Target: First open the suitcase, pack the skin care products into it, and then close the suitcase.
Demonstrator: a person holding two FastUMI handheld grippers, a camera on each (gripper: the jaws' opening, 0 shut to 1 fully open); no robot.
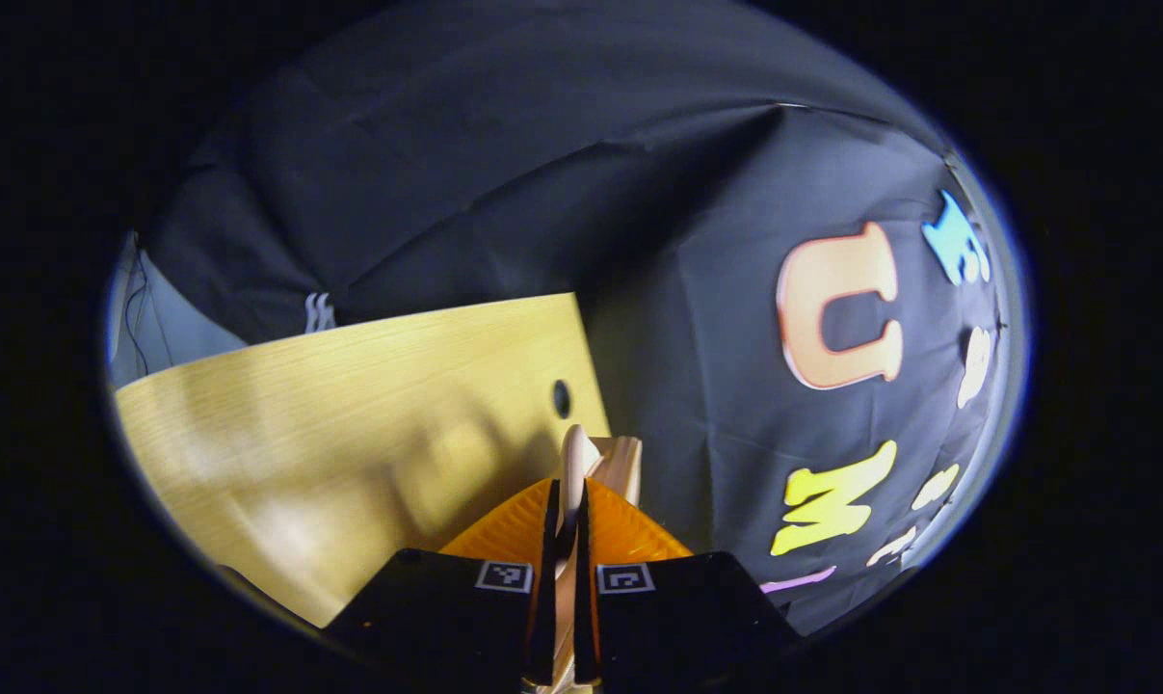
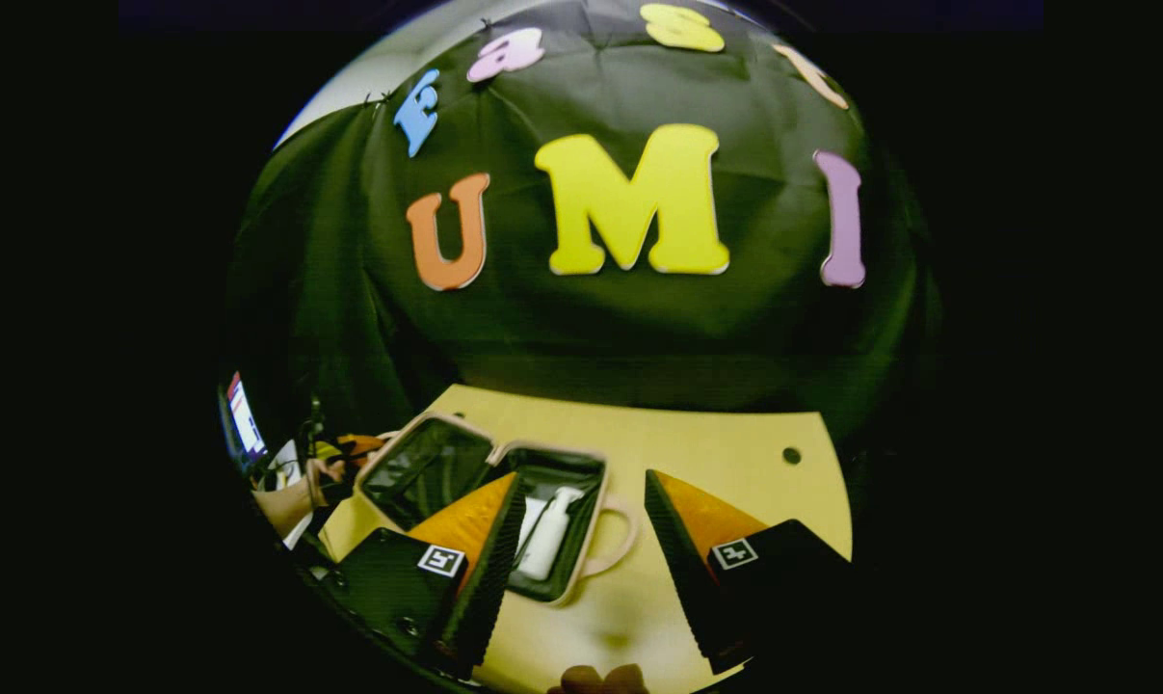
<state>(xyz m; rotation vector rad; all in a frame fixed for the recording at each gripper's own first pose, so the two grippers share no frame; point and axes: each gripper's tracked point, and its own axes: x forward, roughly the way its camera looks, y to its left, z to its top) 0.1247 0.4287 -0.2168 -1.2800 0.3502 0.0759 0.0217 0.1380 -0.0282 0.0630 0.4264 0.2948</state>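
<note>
In the right gripper view the beige suitcase [image 2: 595,461] lies open on the wooden table, both halves lined dark. White skin care bottles [image 2: 545,536] lie in its right half, and its handle [image 2: 623,542] points toward me. My right gripper [image 2: 581,569] hovers open just in front of that half, with nothing between its fingers. In the left gripper view my left gripper [image 1: 568,511] is shut on a thin beige edge of the suitcase lid [image 1: 575,453], which sticks out past the fingertips. That gripper and the hand holding it [image 2: 290,503] show at the lid's far left side.
The light wooden table [image 1: 350,405] has a small round hole [image 1: 562,398] near its back edge, seen as a hole [image 2: 791,455] in the right gripper view too. The black cloth wall stands close behind it. A screen [image 2: 244,414] glows at far left.
</note>
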